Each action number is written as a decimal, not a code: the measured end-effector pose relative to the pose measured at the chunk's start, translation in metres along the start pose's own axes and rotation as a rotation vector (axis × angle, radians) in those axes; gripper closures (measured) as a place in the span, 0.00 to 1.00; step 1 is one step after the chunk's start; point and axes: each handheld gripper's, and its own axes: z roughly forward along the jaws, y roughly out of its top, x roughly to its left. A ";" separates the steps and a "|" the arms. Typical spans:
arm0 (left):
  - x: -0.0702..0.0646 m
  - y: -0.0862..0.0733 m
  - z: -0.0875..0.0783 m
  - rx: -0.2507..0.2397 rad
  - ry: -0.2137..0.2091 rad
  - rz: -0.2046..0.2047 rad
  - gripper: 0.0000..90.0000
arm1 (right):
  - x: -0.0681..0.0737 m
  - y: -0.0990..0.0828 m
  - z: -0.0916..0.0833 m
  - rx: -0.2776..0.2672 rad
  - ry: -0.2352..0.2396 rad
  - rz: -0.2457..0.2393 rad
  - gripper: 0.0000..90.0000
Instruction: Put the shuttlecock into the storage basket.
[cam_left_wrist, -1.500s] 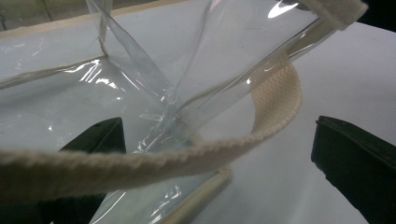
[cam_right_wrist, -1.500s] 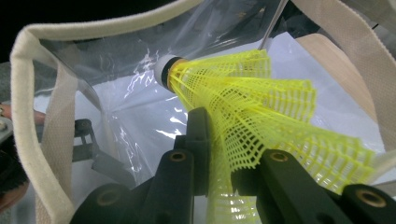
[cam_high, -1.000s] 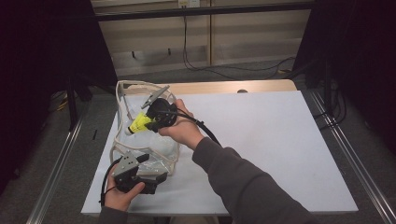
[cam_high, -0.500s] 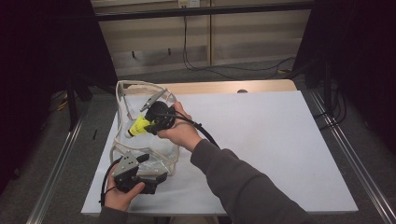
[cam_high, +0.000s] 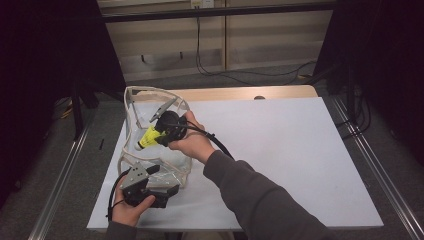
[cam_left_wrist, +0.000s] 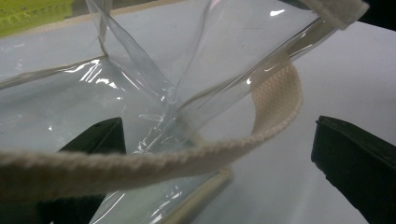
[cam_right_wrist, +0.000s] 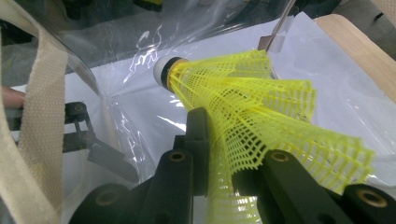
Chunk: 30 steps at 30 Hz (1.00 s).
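The right arm reaches from lower right to centre-left of the high view, over the desk (cam_high: 300, 150). The clear bag (cam_high: 172, 165) stands there; the left gripper (cam_high: 152, 186), jaws wide, straddles its strap (cam_left_wrist: 275, 112) (lower left). The right gripper (cam_high: 159, 134) clamps a yellow shuttlecock (cam_right_wrist: 252, 98) inside the bag's mouth.

My right tongs (cam_high: 159, 134) are clamped nearly closed, jaws pinching from both sides, with my right forearm stretched out across and ahead of me. My left tongs (cam_high: 156, 172) sit low and close to my body, below the right ones, jaws spread wide apart.
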 end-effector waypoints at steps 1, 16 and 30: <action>0.000 0.000 0.000 -0.001 -0.001 0.000 0.04 | 0.000 0.000 0.001 0.002 0.001 -0.001 0.88; 0.000 0.000 0.000 0.004 0.003 0.001 0.04 | 0.003 -0.002 0.005 0.044 0.004 -0.018 0.88; 0.000 0.000 0.000 0.003 0.002 0.002 0.04 | 0.006 -0.005 0.010 0.100 0.016 -0.027 0.88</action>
